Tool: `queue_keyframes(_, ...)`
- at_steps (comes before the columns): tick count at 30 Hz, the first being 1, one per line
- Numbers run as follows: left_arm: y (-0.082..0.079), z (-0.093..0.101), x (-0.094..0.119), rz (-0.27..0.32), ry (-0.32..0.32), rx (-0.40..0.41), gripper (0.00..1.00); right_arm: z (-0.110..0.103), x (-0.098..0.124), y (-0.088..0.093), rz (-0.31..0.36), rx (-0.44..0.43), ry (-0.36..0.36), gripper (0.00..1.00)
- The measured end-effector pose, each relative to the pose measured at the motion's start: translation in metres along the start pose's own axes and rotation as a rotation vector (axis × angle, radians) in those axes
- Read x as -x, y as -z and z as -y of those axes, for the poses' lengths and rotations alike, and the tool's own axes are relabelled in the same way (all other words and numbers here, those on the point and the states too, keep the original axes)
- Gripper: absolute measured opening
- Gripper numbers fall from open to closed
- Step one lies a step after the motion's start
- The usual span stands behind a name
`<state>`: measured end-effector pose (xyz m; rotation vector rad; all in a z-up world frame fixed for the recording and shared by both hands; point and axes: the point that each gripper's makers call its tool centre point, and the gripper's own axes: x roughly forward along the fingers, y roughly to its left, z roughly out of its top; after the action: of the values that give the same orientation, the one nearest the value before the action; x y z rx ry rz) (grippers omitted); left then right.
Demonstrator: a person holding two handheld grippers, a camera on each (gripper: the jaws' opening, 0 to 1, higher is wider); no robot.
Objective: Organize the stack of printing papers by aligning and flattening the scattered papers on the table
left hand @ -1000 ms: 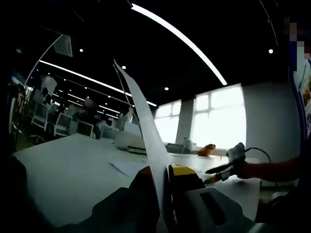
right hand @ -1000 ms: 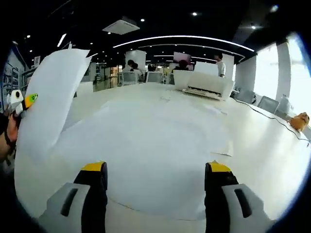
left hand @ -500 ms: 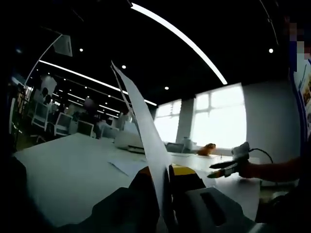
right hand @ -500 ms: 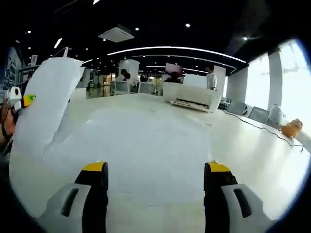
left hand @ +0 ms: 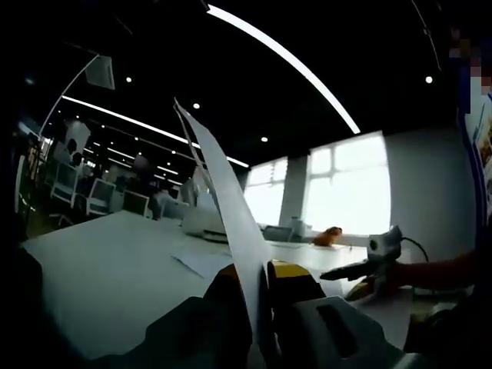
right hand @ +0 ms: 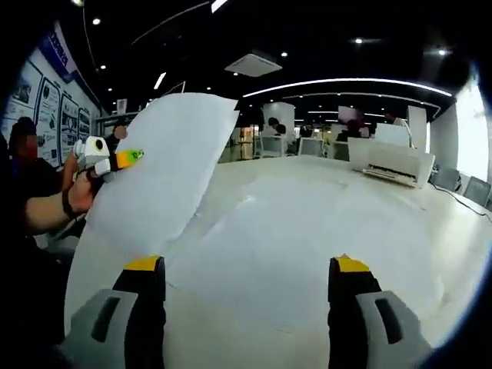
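Item: sheet of paper, raised on edge above the worktop, clamped in the left tool; right tool spread wide, carrying nothing. Advice: lower the sheet squarely onto the papers, seemingly loose, beneath; release only once edges match.
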<state>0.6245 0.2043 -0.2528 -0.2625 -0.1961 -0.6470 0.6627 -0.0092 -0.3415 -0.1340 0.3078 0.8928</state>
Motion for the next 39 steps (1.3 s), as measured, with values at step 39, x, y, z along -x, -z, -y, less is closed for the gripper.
queue_keyframes(39, 0.000, 0.003, 0.000, 0.002, 0.008, 0.000, 0.09, 0.019, -0.001, 0.008, -0.028, -0.018, 0.063, 0.42)
